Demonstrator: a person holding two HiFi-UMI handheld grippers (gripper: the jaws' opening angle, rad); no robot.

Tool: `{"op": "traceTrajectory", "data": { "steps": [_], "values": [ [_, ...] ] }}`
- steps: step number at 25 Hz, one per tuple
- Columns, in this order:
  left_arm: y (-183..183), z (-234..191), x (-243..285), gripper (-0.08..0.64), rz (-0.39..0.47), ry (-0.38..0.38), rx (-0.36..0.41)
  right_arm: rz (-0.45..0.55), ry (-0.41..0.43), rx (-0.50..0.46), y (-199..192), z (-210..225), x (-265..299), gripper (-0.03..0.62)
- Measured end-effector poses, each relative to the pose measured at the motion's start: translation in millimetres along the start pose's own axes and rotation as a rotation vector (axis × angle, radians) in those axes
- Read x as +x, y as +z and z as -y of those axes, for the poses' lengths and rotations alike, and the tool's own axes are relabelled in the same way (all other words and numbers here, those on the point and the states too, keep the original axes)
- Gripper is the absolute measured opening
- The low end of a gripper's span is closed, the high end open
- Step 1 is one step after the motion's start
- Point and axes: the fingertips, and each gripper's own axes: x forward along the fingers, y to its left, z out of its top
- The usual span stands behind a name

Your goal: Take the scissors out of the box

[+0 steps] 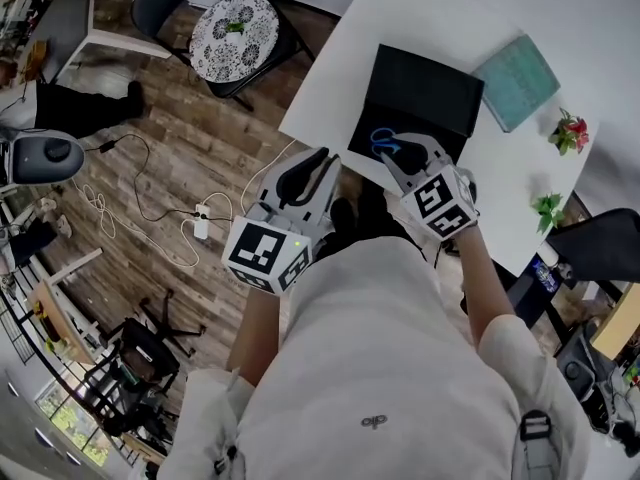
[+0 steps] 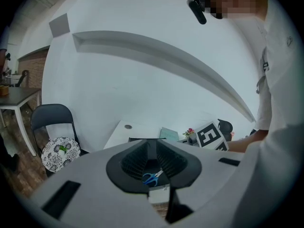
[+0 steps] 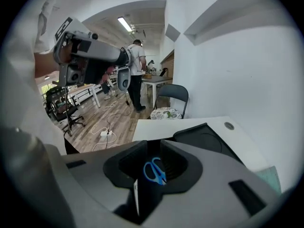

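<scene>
A black box (image 1: 425,93) lies open on the white table (image 1: 340,78). Blue-handled scissors (image 1: 385,144) rest at its near left corner. My right gripper (image 1: 410,154) hovers just over that corner, jaws open and empty, with the scissors (image 3: 154,171) showing between them further off. My left gripper (image 1: 312,168) hangs left of the box, past the table's near edge. Its jaws are also open and empty, and the scissors (image 2: 152,177) show through the gap. The box (image 3: 209,139) spreads out beyond the right gripper (image 3: 153,151).
A teal notebook (image 1: 515,80) lies right of the box, with two small plants (image 1: 568,131) near the table's right edge. A folding chair with a patterned cushion (image 1: 233,33) stands left of the table. Cables and a power strip (image 1: 200,226) lie on the wood floor. A person (image 3: 135,75) stands farther back.
</scene>
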Motion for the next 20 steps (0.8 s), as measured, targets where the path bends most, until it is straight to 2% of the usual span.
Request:
{"op": "traceTrajectory", "data": {
  "steps": [5, 20],
  "values": [
    [-4.7, -2.0, 9.4, 0.069, -0.015, 0.016, -0.017, -0.074, 0.038, -0.071, -21.1, 0.5, 16.6, 0.095],
    [-15.0, -1.8, 28.1, 0.069, -0.028, 0.062, -0.068, -0.207, 0.147, -0.206, -66.0, 3.4, 52.0, 0.112]
  ]
}}
